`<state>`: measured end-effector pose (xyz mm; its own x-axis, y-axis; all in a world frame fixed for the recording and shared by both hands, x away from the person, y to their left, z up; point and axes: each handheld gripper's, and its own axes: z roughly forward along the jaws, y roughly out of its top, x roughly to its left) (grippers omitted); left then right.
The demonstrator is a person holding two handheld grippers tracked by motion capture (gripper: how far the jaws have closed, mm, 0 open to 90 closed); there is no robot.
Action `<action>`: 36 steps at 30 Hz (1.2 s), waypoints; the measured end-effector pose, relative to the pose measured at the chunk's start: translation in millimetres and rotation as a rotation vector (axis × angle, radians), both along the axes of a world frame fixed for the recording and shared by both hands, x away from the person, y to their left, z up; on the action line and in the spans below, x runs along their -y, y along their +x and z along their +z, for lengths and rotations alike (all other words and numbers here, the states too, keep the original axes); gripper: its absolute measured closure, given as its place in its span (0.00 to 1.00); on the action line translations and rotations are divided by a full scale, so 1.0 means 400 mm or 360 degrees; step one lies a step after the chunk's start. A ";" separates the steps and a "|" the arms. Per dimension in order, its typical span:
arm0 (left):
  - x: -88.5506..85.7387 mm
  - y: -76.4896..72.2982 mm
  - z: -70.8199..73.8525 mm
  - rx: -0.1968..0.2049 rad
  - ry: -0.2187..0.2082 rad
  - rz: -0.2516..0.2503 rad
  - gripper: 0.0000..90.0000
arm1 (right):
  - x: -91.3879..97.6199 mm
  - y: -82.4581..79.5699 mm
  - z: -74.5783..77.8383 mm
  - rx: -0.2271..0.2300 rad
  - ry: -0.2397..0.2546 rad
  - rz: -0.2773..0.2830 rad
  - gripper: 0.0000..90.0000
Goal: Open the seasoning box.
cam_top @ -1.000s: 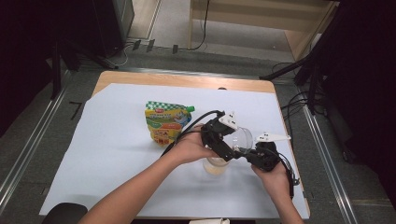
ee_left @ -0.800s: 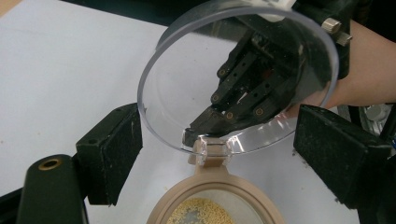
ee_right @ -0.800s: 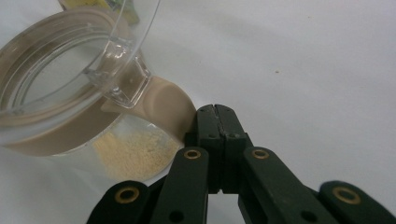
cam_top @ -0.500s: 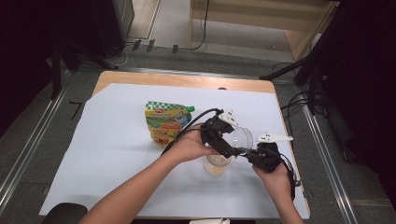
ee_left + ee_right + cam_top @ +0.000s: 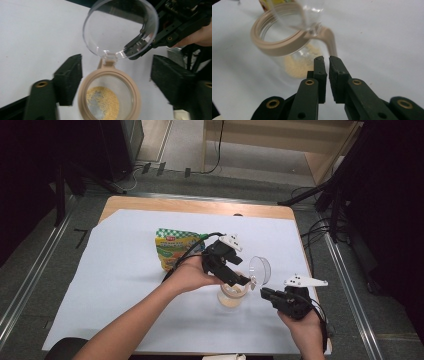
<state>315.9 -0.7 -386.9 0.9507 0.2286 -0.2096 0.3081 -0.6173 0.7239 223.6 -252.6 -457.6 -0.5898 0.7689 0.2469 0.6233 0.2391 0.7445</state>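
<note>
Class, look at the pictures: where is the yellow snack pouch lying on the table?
In the high view the yellow snack pouch lies flat on the white sheet, left of the open jar, just beyond the left hand.

Clear jar (image 5: pixel 110 100) with beige rim and yellow grains; clear lid (image 5: pixel 117 27); yellow pouch (image 5: pixel 175 247) with green-checked top; white-covered desk (image 5: pixel 100 285); black grippers.

A white sheet (image 5: pixel 100 285) covers the wooden table (image 5: pixel 200 206), grey floor (image 5: pixel 45 265) around it, a pale wooden cabinet (image 5: pixel 280 140) beyond it, cables (image 5: pixel 320 227) right of it
</note>
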 end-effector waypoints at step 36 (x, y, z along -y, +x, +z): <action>-0.311 -0.028 0.031 -0.0094 -0.0036 0.0294 0.46 | -0.312 -0.087 0.055 0.0063 0.0079 0.0510 0.64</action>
<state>304.6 123.5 -374.5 0.8789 0.3925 -0.2711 0.4571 -0.5303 0.7141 188.8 -127.9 -435.7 -0.8100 0.5299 0.2514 0.4923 0.3814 0.7824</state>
